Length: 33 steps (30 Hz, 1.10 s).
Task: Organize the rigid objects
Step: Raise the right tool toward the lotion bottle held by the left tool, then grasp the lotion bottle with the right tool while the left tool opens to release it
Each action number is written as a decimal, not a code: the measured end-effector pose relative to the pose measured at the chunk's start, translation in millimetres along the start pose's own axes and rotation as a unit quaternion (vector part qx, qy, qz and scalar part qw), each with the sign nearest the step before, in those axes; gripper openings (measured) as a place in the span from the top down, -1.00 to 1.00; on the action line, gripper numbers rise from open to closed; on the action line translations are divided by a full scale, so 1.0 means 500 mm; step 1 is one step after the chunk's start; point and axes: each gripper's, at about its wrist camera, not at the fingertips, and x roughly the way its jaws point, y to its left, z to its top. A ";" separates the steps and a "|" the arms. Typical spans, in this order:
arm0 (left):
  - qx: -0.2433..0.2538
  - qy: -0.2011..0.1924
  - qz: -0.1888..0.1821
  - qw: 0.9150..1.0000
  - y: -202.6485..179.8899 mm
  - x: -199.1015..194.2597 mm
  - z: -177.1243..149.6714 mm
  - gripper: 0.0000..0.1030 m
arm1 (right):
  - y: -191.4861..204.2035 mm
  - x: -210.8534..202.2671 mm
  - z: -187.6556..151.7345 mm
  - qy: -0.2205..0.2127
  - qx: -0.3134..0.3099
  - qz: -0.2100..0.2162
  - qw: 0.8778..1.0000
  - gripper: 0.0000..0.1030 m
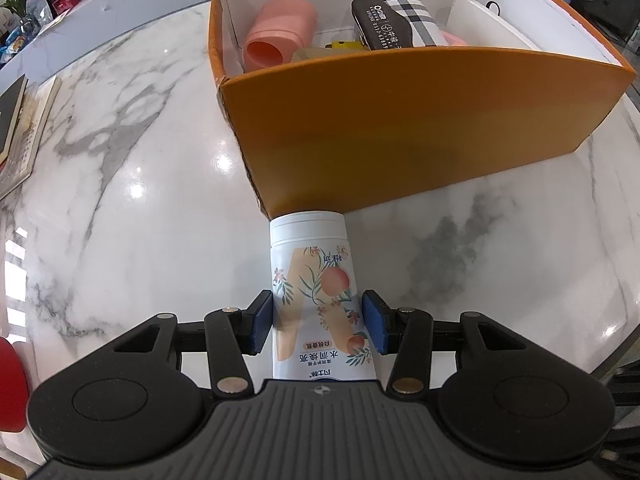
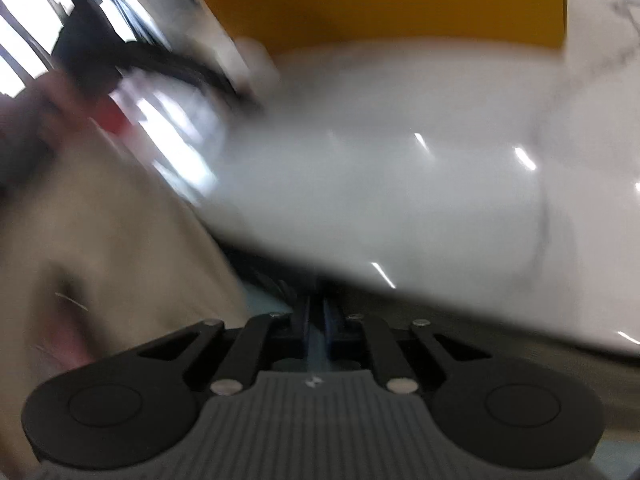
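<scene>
White marble with grey veining is covering the surface (image 1: 120,184), and light from overhead is glinting off its polish. An orange box (image 1: 400,120) with a white lining is sitting open on it, holding a pink cylindrical container (image 1: 280,32) lying on its side, a black case (image 1: 370,24) with white print, a plaid pouch (image 1: 412,16) and a small yellow item half hidden behind the near wall. Just in front of the box's near corner, the left hand-held gripper (image 1: 319,322) is pointing steeply down and gripping a white bottle (image 1: 316,280) printed with peaches and flowers — its blue pads (image 1: 376,322) are pressing on both sides of the bottle's body, and the capped end is reaching almost to the foot of the box; whether it is touching I cannot tell. Some books (image 1: 20,128) are lying at the far left edge. Over on the right, everything is smeared by motion: the right hand-held gripper (image 2: 318,316) is showing its two blue pads drawn together with nothing between them, near the edge of the surface, with the orange box wall (image 2: 400,0) beyond — and a beige sleeve (image 2: 100,240) is filling the left of that view.
</scene>
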 end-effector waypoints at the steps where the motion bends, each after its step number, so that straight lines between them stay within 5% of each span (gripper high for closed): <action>1: -0.001 0.000 -0.001 1.000 0.001 0.000 0.000 -0.07 | 0.006 -0.011 0.007 -0.027 0.010 0.032 0.999 0.96; 4: -0.002 0.003 -0.002 1.000 0.002 0.000 0.001 -0.07 | 0.048 0.021 0.017 0.014 -0.020 0.003 1.000 0.90; 11: -0.004 0.004 -0.001 1.000 0.002 0.001 0.002 -0.08 | 0.049 0.040 0.004 0.033 -0.002 -0.045 0.998 0.77; 15: -0.008 0.002 0.005 1.000 0.001 0.003 0.003 -0.16 | 0.055 0.024 0.017 0.024 -0.007 -0.047 0.999 0.74; 18: -0.007 -0.001 0.008 1.000 -0.005 0.002 0.004 -0.07 | 0.069 0.001 0.041 0.004 -0.018 -0.059 0.998 0.42; 23: -0.015 -0.008 0.006 1.000 -0.006 -0.004 -0.003 -0.04 | 0.080 -0.013 0.081 -0.018 -0.018 -0.077 0.997 0.21; 33: -0.016 -0.066 -0.055 0.996 -0.026 -0.084 -0.015 0.00 | 0.098 0.000 0.144 -0.041 -0.029 -0.102 0.993 0.14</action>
